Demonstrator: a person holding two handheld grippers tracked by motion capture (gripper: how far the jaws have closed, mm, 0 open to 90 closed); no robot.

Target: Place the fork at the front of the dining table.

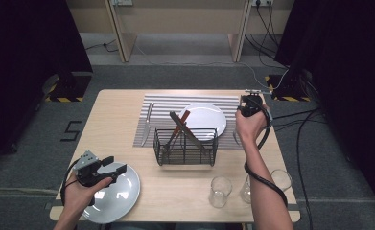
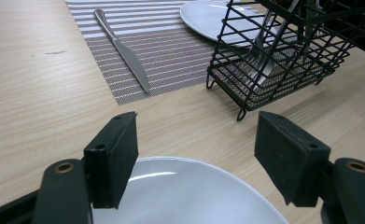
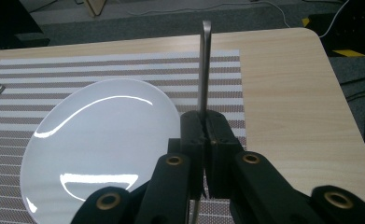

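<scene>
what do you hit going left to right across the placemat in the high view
knife → wire basket at the mat's front edge → white plate → right gripper, its fingers shut on a metal utensil

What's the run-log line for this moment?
right gripper: shut on utensil handle, beside plate | left gripper: open over second plate

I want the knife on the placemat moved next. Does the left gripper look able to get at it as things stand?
Probably yes. The left gripper is open over the near plate, and only bare table lies between it and the knife; the wire basket stands off to one side.
</scene>
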